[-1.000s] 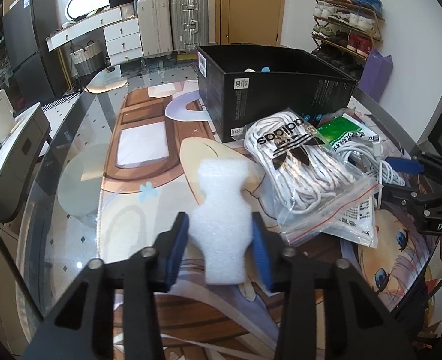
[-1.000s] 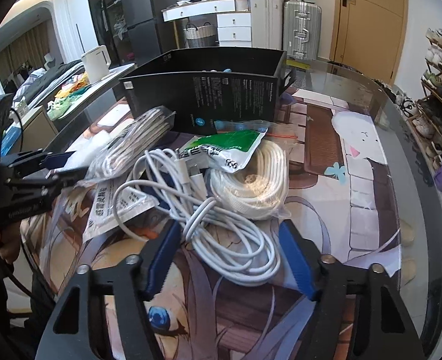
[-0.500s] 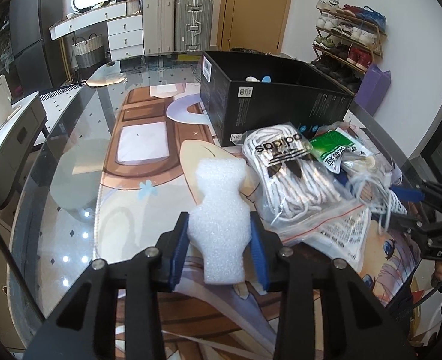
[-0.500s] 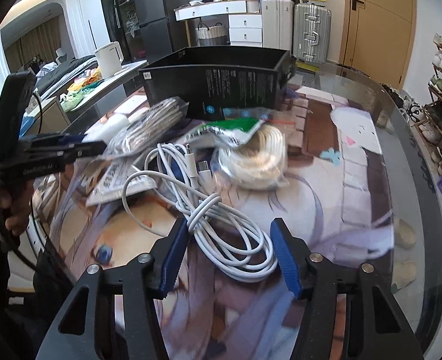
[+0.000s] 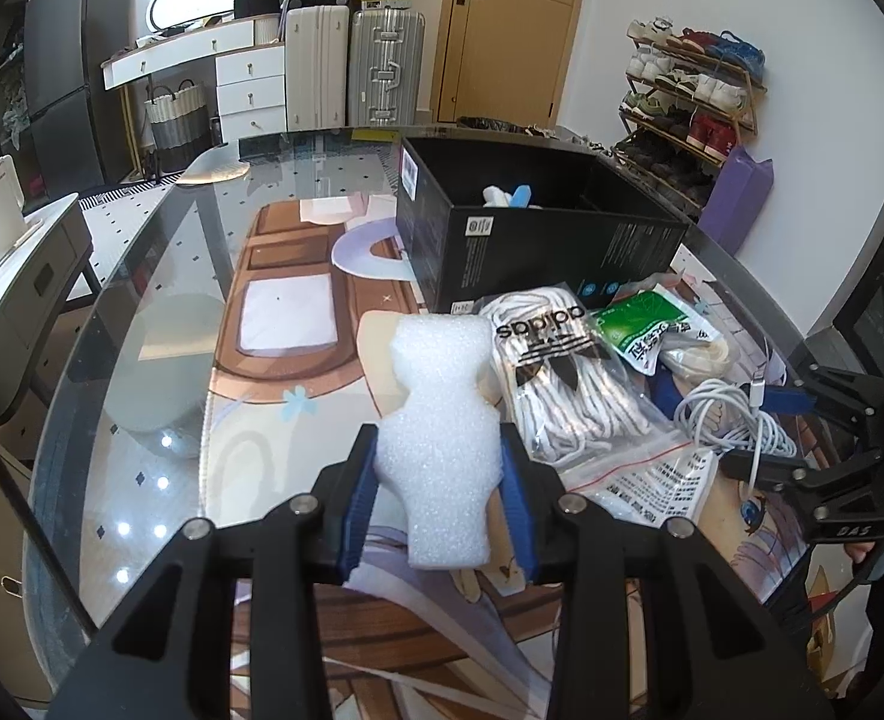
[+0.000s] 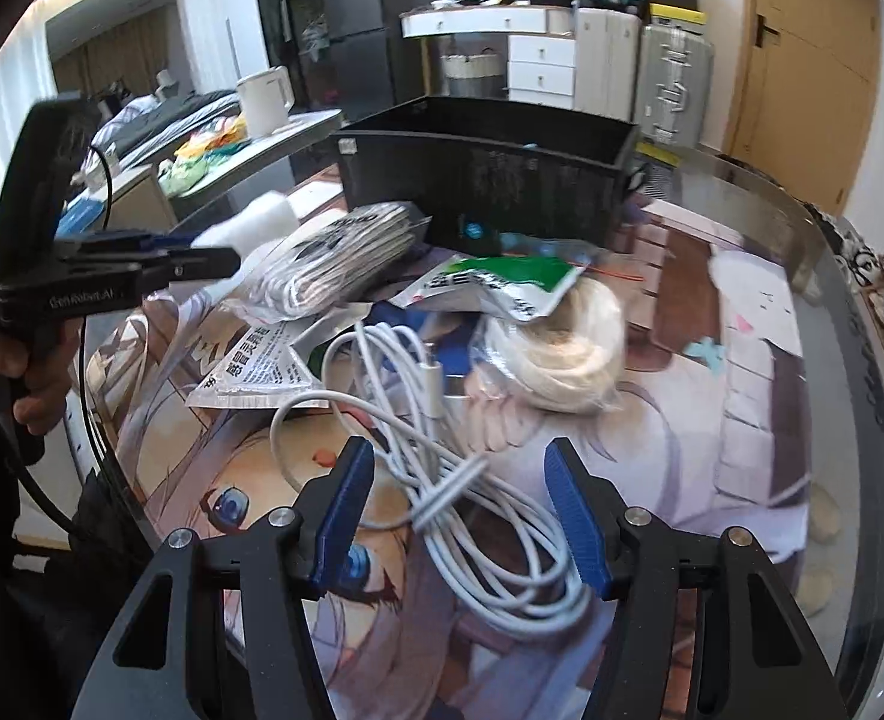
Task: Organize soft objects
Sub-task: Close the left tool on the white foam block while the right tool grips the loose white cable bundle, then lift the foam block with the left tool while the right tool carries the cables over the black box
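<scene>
My left gripper (image 5: 438, 501) is shut on a white foam piece (image 5: 440, 420) and holds it above the table; the foam also shows in the right wrist view (image 6: 255, 219). My right gripper (image 6: 460, 504) is open, its jaws on either side of a coiled white cable (image 6: 472, 480) lying on the mat; that cable also shows in the left wrist view (image 5: 724, 414). A black open box (image 5: 538, 240) stands behind the pile. In front of it lie a bag of white laces (image 5: 562, 378), a green-and-white packet (image 5: 652, 330) and a bagged cream cord (image 6: 562, 354).
The glass table (image 5: 141, 312) carries a printed cartoon mat (image 5: 285, 324). A printed flat packet (image 6: 255, 372) lies by the cable. The person's hand (image 6: 15, 372) holds the left gripper at the table's edge. Suitcases, drawers and a shoe rack stand beyond the table.
My left gripper has lifted the foam piece higher, toward the box. My right gripper has moved down and forward around the white cable, still open.
</scene>
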